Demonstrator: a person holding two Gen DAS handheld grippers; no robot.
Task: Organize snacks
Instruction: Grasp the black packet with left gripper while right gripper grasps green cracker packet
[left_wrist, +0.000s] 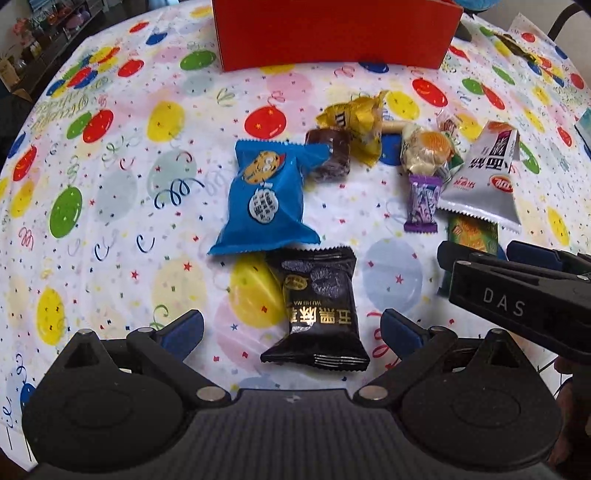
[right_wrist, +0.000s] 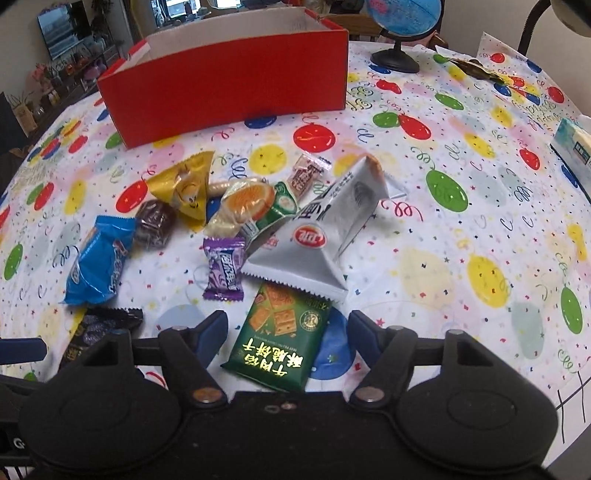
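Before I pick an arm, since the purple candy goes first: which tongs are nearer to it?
Right. The right tongs sit open just short of the purple candy, slightly to its right. The left tongs are open farther back, straddling the black packet.

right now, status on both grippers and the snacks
Left gripper open, fingers either side of black packet. Right gripper open around green cracker packet. Silver bag overlaps green packet's far end. Red box beyond the pile.
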